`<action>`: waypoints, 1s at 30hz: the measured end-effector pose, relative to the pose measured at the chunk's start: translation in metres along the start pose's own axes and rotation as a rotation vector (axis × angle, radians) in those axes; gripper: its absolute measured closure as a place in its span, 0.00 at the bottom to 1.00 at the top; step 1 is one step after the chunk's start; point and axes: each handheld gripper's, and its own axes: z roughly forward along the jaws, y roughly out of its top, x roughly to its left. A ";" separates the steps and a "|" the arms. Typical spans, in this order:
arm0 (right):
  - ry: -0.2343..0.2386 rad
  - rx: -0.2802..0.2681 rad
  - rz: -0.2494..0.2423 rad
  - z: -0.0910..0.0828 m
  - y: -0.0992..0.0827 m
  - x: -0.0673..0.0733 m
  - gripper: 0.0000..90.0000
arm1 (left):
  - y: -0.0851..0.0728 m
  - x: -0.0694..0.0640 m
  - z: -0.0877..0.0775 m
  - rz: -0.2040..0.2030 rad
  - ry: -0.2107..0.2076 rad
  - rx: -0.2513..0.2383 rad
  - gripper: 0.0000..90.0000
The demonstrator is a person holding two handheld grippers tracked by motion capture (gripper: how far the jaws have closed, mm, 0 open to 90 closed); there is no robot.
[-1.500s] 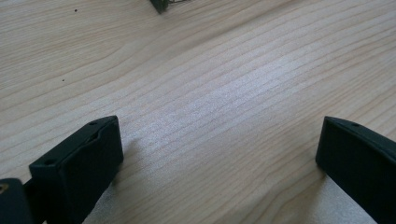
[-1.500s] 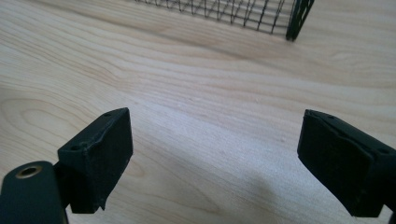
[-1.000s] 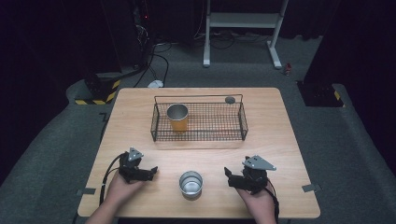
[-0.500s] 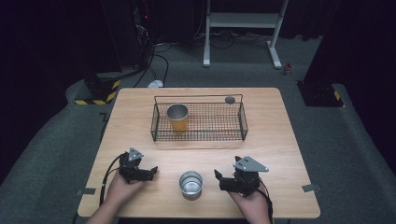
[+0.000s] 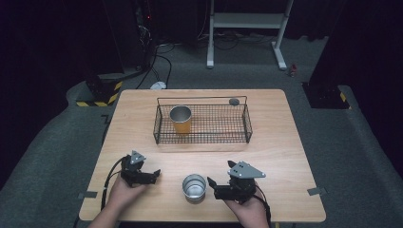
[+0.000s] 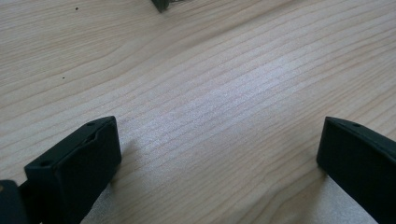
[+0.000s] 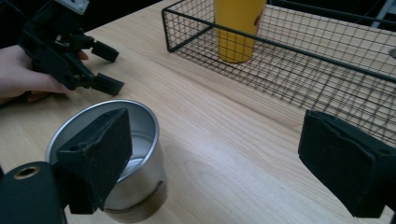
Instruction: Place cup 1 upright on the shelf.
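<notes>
High view puts a silver metal cup (image 5: 194, 186) at the lower centre of the frame, upright on the wooden table (image 5: 285, 142) and just left of the right gripper (image 5: 212, 186). That gripper's jaws are spread wide and hold nothing; in the right gripper view one jaw sits in front of the cup's rim (image 7: 105, 149) while the other stands well off to the right over bare wood. The left gripper (image 5: 153, 174) rests at the lower left, also wide open and empty, its jaws framing only wood grain in the left gripper view. The cup looks thin-walled, rigid and probably light, with a smooth, shiny side that could slip under the pads; a grip across the wall near the rim seems the likeliest hold, and too hard a squeeze might tip it. A black wire basket (image 5: 247, 124) stands in the upper middle of the table with a yellow cup (image 5: 181, 119) upright in its left end. Around the table lie grey carpet, cables and a white metal frame in a dark room.
</notes>
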 end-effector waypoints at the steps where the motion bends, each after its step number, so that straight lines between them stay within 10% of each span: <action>1: 0.008 -0.002 -0.004 0.000 0.000 0.002 0.11 | 0.000 0.000 0.000 0.000 0.000 0.000 0.00; 30: 0.156 0.035 -0.048 0.033 0.002 0.023 0.10 | -0.002 0.000 -0.002 -0.012 0.012 0.000 0.00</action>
